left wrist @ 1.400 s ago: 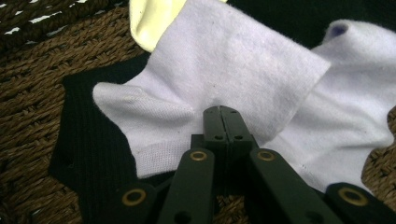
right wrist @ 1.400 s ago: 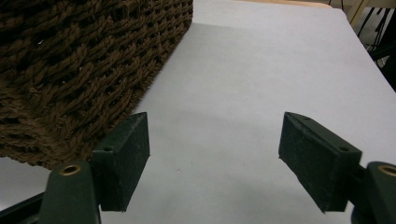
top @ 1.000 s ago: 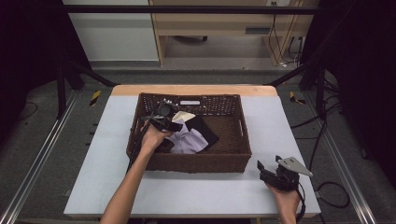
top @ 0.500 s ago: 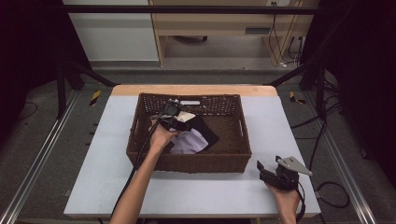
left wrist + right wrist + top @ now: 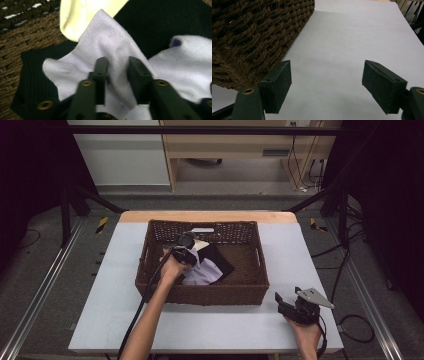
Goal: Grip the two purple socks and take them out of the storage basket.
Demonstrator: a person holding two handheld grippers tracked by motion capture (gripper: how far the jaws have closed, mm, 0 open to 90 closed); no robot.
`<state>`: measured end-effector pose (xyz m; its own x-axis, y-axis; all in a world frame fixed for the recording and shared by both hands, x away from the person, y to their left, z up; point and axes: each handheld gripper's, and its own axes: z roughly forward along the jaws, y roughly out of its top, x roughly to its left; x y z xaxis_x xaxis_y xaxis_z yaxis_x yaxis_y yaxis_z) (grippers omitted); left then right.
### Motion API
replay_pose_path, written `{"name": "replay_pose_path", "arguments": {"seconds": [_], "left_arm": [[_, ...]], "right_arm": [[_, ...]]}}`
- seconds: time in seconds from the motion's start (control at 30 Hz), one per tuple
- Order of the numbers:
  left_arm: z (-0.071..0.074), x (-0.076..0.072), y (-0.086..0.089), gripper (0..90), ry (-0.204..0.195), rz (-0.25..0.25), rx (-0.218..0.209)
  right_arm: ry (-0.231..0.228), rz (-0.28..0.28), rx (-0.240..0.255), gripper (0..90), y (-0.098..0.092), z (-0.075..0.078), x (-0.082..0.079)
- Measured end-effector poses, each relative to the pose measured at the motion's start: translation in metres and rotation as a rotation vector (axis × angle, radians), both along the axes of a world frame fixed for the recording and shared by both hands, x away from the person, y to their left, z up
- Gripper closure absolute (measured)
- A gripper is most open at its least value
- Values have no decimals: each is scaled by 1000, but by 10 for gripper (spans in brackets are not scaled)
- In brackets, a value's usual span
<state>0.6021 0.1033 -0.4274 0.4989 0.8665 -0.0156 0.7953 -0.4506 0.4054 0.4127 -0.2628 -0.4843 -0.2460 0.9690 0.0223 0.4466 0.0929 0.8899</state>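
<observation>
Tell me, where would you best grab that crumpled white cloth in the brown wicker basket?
Probably at the raised fold of the crumpled white cloth, coming straight down from above. There the fabric peaks into a ridge thin enough to pinch, and the left gripper already straddles it. The brown wicker basket's walls block a sideways approach.

Table (image 5: 215, 330): pale grey top, wooden far edge. Floor: grey, with metal rails (image 5: 35, 305) along both sides and yellow-black tape marks (image 5: 101, 224). Wooden cabinet (image 5: 235, 150) and white panel (image 5: 120, 155) beyond the table. Black cables (image 5: 345, 265) trailing at right.
</observation>
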Motion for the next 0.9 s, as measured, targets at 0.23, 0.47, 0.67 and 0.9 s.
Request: {"name": "replay_pose_path", "arguments": {"seconds": [0.23, 0.47, 0.67, 0.9], "left_arm": [[19, -12, 7, 832, -78, -1, -78], [44, -27, 29, 838, -218, 13, -175], [65, -45, 42, 843, -334, -21, -255], [78, -69, 55, 842, -431, -46, -330]], "right_arm": [[-2, 0, 3, 239, 0, 0, 0], [-3, -2, 1, 239, 0, 0, -1], [-5, -4, 6, 244, 0, 0, -1], [-4, -9, 9, 250, -1, 0, 0]]}}
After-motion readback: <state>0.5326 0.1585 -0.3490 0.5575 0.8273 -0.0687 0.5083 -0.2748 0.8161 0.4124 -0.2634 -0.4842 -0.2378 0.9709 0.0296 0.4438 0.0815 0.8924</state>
